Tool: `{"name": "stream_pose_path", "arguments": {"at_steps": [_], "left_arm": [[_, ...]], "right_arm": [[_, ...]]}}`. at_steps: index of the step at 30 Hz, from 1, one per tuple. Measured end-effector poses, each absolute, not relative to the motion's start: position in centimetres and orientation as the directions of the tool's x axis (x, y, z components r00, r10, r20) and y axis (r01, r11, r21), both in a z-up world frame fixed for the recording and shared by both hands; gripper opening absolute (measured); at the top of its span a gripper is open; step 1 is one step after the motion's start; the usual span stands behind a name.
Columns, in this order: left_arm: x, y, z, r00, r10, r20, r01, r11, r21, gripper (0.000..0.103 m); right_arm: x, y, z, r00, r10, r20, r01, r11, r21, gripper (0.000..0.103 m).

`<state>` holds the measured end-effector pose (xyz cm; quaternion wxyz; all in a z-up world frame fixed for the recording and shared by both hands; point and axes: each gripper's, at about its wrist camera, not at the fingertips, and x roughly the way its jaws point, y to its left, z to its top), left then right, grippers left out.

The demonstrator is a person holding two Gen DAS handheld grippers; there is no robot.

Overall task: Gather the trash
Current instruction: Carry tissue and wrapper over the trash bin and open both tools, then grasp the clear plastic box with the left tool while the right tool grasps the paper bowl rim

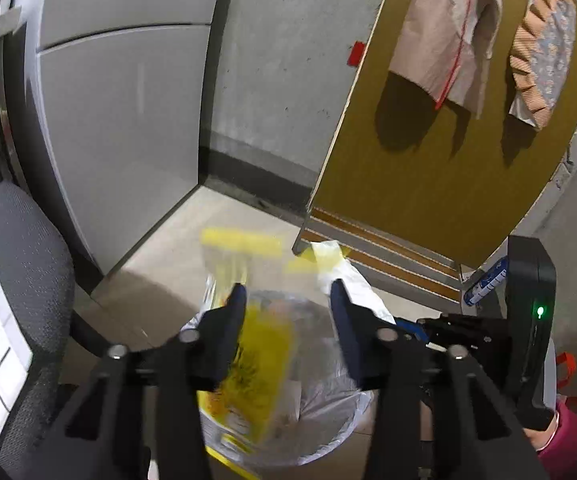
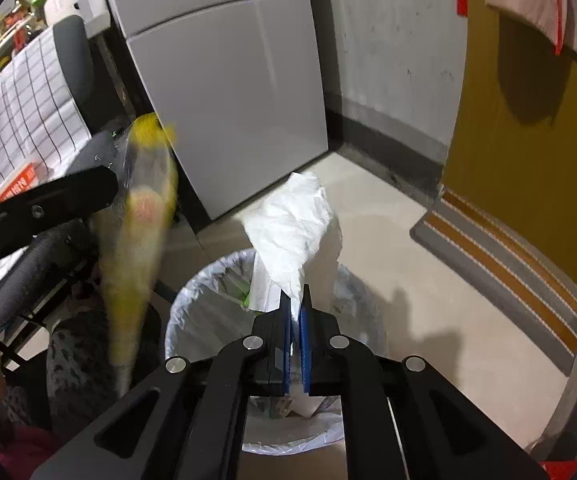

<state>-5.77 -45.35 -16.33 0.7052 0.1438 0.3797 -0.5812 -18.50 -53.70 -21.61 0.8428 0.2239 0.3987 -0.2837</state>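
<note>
Right gripper (image 2: 296,312) clamps white crumpled paper (image 2: 292,224) above the lined bin (image 2: 192,304); left gripper (image 1: 286,296) gapes, yellow wrapper (image 1: 248,360) falling (blurred). 2 pieces nearly binned.

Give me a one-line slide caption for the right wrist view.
Right gripper, jaws shut on white crumpled paper, holds it above the lined trash bin.
</note>
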Motion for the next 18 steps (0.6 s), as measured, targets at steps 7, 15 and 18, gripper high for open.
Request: {"name": "stream_pose_path", "arguments": {"at_steps": [7,15,18], "left_arm": [[-5.0,-45.5,-16.7,0.051,-0.698,-0.714,0.916,0.317,-0.244,0.049],[-2.9,-40.4,-13.4,0.144,-0.730,-0.668,0.897,0.381,-0.224,0.054],[-1.9,-37.8,-12.0,0.221,-0.718,-0.660,0.876,0.443,-0.189,0.060]], "right_arm": [[-17.5,-54.3,-25.1,0.480,-0.217,-0.850,0.659,0.729,0.185,0.007],[-16.5,-53.5,-24.6,0.428,-0.211,-0.879,0.684,0.712,0.162,0.058],[-16.5,-53.1,-21.6,0.471,-0.276,-0.838,0.679,0.720,0.144,0.058]]}}
